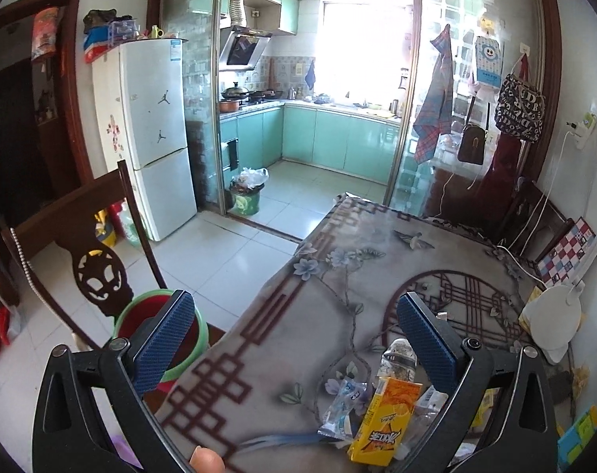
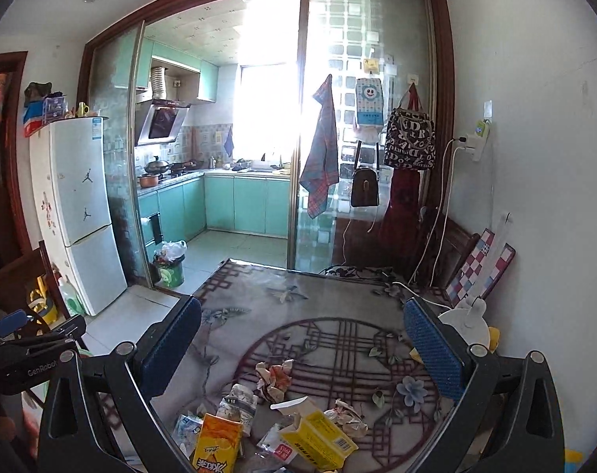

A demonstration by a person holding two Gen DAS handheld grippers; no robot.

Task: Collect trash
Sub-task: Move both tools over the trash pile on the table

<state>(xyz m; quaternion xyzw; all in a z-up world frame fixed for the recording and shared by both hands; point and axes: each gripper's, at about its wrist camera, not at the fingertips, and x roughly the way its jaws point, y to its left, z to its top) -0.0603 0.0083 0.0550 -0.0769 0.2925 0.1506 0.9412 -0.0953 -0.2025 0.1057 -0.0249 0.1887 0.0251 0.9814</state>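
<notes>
Trash lies at the near end of the patterned table (image 1: 338, 276): an orange drink carton (image 1: 385, 421) (image 2: 215, 445), a crushed clear bottle (image 1: 397, 358) (image 2: 237, 398), a blue-white wrapper (image 1: 344, 406), a yellow box (image 2: 318, 437) with its flap torn open, and crumpled paper (image 2: 275, 378). My left gripper (image 1: 294, 339) hangs open above the table's left edge, nothing between its blue pads. My right gripper (image 2: 302, 347) is open over the trash, also empty. A green-rimmed red bin (image 1: 156, 323) sits on the floor, partly behind my left finger.
A dark carved wooden chair (image 1: 97, 260) stands left of the table beside the bin. A white lamp (image 1: 553, 315) (image 2: 466, 321) and checkered board (image 2: 482, 272) sit at the table's right edge. Beyond are a white fridge (image 1: 152, 134) and a green kitchen bin (image 1: 245, 197).
</notes>
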